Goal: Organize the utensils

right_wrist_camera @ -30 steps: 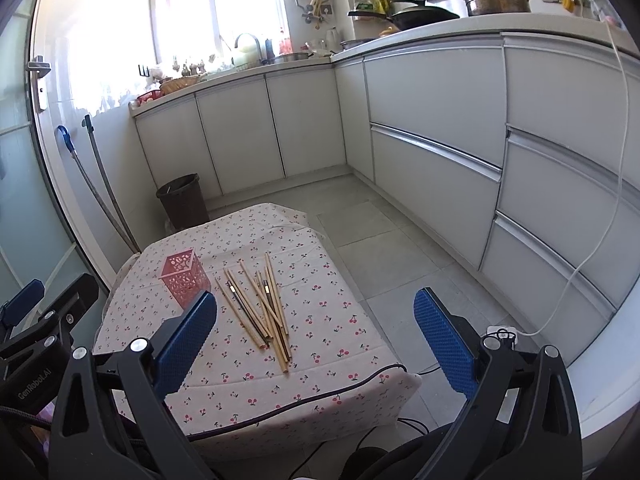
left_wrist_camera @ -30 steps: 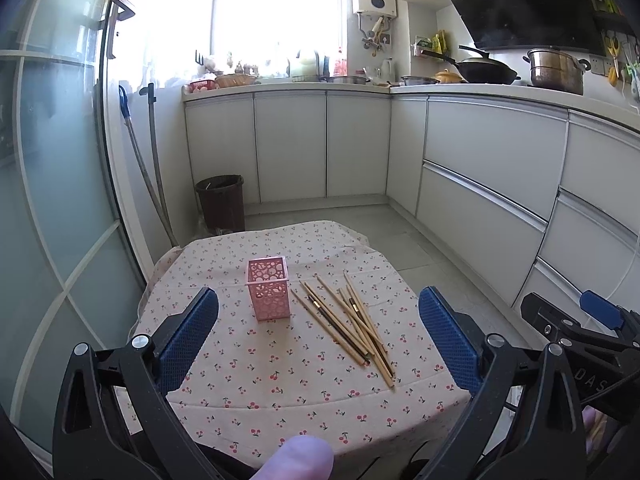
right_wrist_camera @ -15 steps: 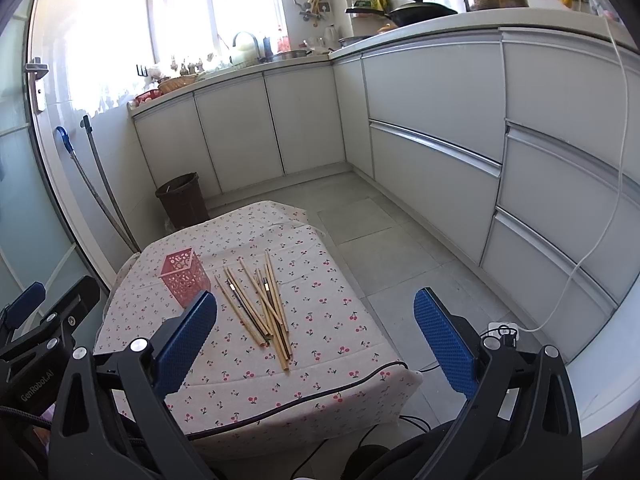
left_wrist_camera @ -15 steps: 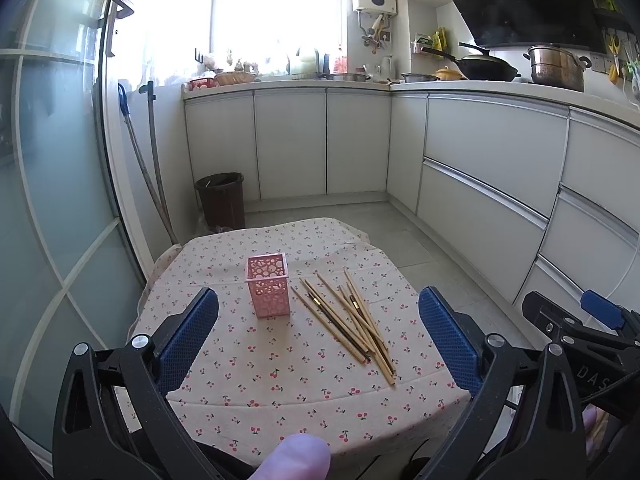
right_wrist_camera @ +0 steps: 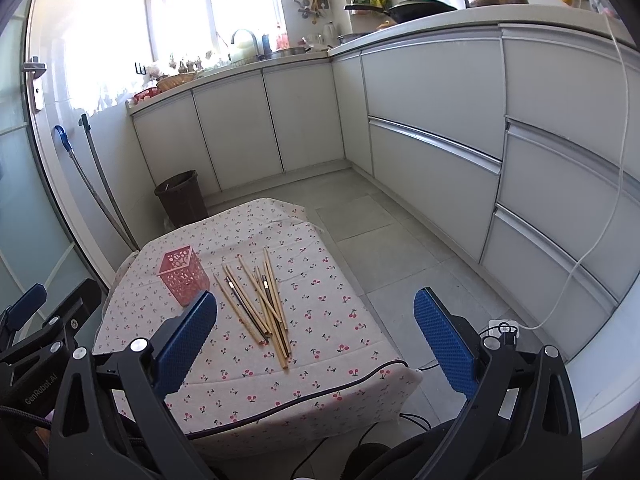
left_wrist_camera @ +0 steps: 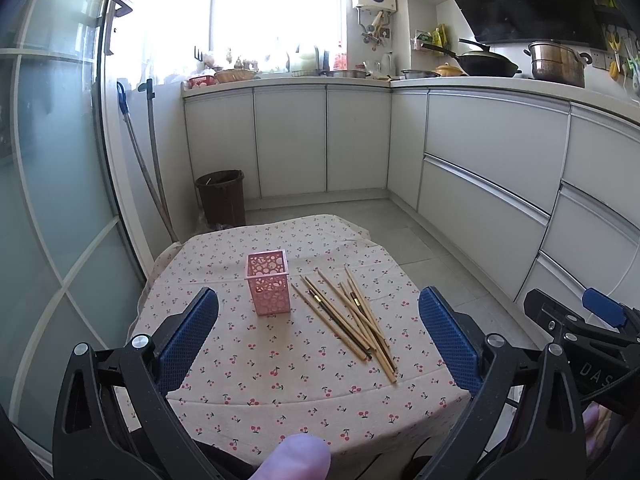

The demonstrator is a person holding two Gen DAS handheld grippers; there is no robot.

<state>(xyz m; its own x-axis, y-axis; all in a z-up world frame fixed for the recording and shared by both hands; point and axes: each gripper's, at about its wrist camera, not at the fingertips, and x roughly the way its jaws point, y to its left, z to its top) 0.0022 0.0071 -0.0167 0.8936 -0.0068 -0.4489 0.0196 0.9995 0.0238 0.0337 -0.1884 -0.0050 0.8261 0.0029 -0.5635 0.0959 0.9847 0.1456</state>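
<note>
A pink perforated holder (left_wrist_camera: 269,282) stands upright on a small table with a cherry-print cloth (left_wrist_camera: 280,364); it also shows in the right wrist view (right_wrist_camera: 183,277). A loose pile of several wooden chopsticks (left_wrist_camera: 347,317) lies on the cloth just right of it, also in the right wrist view (right_wrist_camera: 260,300). My left gripper (left_wrist_camera: 318,338) is open and empty, held above the near edge of the table. My right gripper (right_wrist_camera: 316,340) is open and empty, above the table's near right corner.
White kitchen cabinets (left_wrist_camera: 480,184) run along the back and right. A dark bin (left_wrist_camera: 221,197) and mop handles (left_wrist_camera: 152,168) stand by the glass door at left. A black cable (right_wrist_camera: 304,392) lies over the table's front edge. A white cord (right_wrist_camera: 600,216) hangs at right.
Both grippers have drifted slightly; the table and its objects sit a little differently in each view. Nothing was grasped or moved on the cloth.
</note>
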